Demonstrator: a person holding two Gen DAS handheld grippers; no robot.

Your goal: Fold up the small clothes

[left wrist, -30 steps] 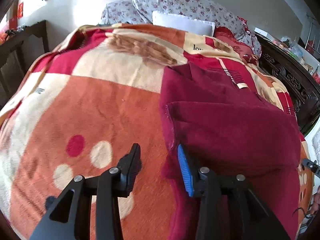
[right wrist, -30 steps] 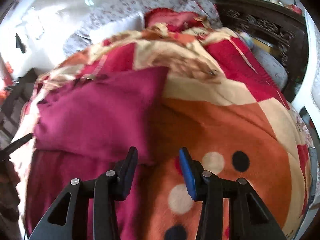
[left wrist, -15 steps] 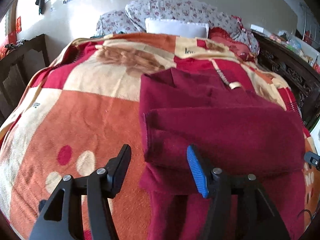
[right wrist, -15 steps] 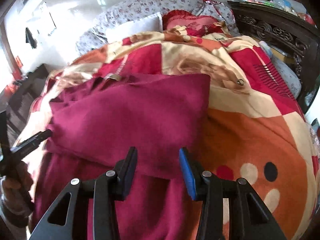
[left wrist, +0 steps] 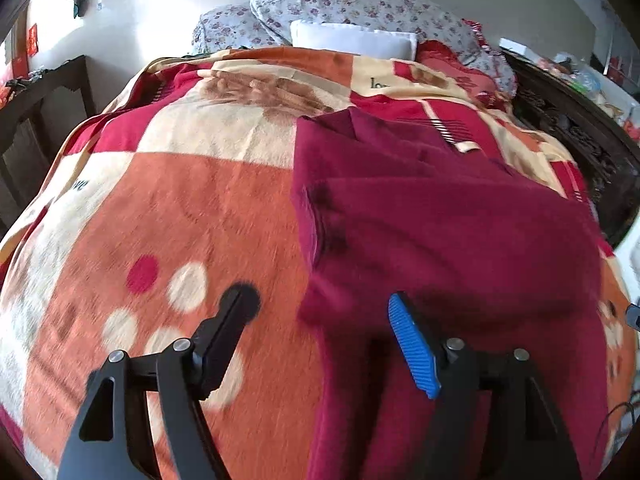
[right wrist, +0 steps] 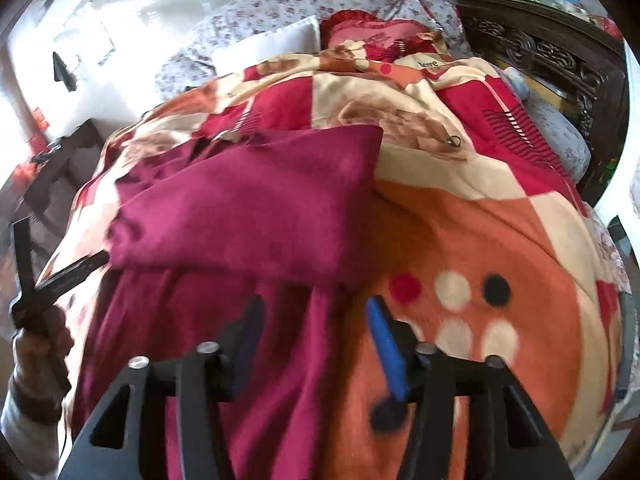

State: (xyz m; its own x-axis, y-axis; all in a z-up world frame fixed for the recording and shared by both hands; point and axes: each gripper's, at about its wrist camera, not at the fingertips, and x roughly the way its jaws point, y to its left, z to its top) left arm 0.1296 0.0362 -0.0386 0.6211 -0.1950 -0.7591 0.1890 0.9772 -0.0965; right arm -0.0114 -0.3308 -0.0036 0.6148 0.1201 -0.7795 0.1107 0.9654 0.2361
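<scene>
A maroon garment (left wrist: pixel 440 220) lies on the patterned blanket (left wrist: pixel 180 200), its upper part folded down over the lower part. My left gripper (left wrist: pixel 320 320) hovers over the garment's left edge. Its jaws are opening, and the cloth lies under the gap with no pad pressing on it. In the right wrist view the garment (right wrist: pixel 248 200) fills the left and middle. My right gripper (right wrist: pixel 316 332) hangs above its lower right edge, where cloth meets blanket (right wrist: pixel 500 220). Those jaws are opening too and grip nothing. A sleeved hand holds the left gripper (right wrist: pixel 40 280) at the far left.
Floral pillows (left wrist: pixel 352 4) and a white pillow (left wrist: pixel 352 38) sit at the head of the bed. A dark carved wooden bed frame (right wrist: pixel 540 52) runs along the right side. Dark wooden furniture (left wrist: pixel 36 112) stands to the left of the bed.
Both grippers' jaws have spread wider. The right gripper has shifted left, so the garment's right edge now lies under it. The folded garment has stayed flat on the blanket.
</scene>
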